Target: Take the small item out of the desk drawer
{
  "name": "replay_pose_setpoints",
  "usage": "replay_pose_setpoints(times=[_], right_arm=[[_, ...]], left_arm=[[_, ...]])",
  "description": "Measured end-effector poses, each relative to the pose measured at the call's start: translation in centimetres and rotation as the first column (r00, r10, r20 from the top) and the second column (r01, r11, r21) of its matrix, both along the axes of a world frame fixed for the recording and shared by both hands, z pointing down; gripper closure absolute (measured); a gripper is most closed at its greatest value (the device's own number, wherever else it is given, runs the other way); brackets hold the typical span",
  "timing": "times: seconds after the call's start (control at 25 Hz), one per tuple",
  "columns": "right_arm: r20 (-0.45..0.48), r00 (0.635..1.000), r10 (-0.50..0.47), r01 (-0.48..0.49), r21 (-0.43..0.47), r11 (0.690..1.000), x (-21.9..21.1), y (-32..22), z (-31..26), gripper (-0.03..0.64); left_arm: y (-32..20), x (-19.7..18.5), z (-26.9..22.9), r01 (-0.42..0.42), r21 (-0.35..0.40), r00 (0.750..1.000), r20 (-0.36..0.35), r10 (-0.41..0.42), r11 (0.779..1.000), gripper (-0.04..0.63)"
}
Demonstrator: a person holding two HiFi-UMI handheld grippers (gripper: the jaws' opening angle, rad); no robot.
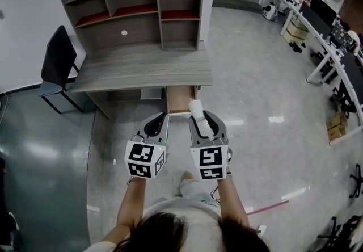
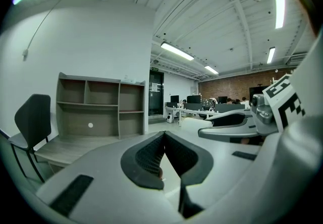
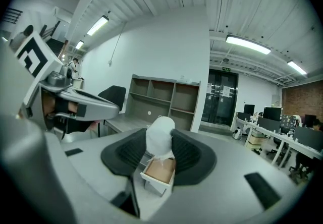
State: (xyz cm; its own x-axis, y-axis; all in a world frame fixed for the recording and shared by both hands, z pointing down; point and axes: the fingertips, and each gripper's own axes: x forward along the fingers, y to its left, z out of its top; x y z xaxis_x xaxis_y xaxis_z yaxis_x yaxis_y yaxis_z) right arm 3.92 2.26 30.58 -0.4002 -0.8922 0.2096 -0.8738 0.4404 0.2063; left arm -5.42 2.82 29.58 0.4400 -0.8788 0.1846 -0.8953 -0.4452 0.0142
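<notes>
Right gripper view: my right gripper (image 3: 161, 148) is clamped on the small white item (image 3: 160, 134). It sits btwn both pads, top poking past the tips, held in the air above the open drawer (image 3: 160, 171). Left gripper (image 2: 163, 136) jaws meet at the tips w/ nothing btwn them, just beside the right, in front of the desk (image 1: 142, 66).

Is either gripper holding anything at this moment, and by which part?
The right gripper clamps the small white item by its lower half, its rounded top sticking out past the jaws. The left gripper is shut on nothing.
</notes>
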Motion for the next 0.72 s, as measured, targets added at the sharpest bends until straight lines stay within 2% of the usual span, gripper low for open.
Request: replay_pose_setpoints(times=[0.72], right_arm=[[0.017, 1.000, 0.016, -0.017, 0.045, 0.999, -0.9, 6.2, -2.0, 0.446]], left_arm=[[5.8, -1.9, -1.1, 0.009, 0.020, 1.000, -0.025, -0.009, 1.000, 0.580]])
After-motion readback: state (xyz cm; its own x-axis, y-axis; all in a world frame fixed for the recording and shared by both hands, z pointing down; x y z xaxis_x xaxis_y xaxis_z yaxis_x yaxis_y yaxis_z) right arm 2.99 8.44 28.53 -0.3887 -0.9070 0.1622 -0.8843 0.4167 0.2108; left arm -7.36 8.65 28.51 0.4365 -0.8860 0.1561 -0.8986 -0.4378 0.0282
